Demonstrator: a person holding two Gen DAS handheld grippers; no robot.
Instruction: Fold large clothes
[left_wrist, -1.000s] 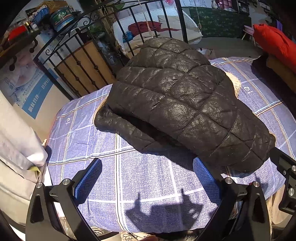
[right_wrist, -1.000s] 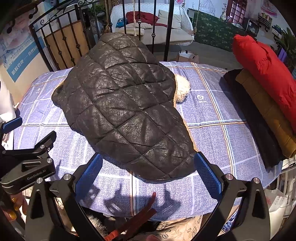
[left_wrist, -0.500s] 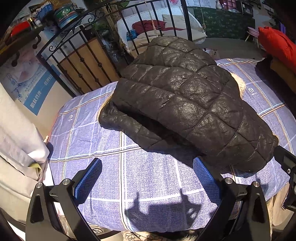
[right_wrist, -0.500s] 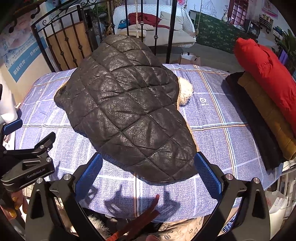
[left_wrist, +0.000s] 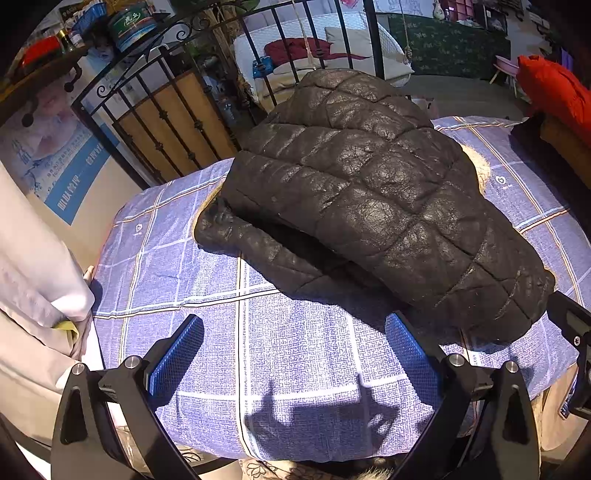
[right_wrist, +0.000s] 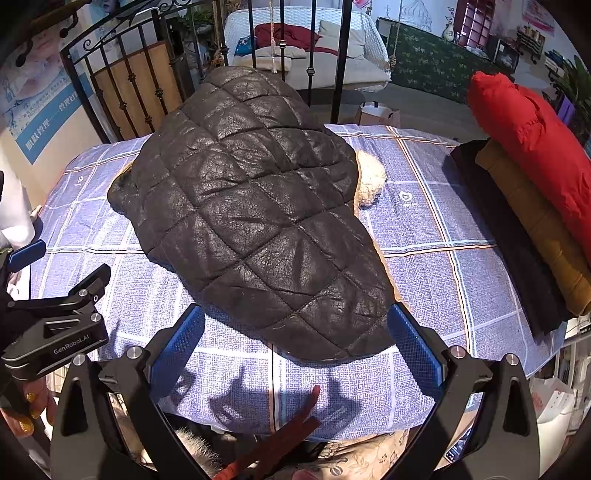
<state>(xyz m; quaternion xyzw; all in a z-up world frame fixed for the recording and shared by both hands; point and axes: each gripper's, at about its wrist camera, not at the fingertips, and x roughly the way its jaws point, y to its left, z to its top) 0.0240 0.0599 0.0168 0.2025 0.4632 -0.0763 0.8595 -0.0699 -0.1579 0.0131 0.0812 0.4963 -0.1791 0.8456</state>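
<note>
Underneath, blue checked bedsheet (right_wrist: 436, 236); iron railing (right_wrist: 343, 55) behind.

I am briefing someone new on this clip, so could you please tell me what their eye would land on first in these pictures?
First, the black quilted jacket, lying across the middle of the blue checked cloth with a tuft of pale fleece lining showing at its right edge. Next, the red coat topping a folded stack at the cloth's right end. Both grippers, left and right, hang open and empty at the near edge.
</note>
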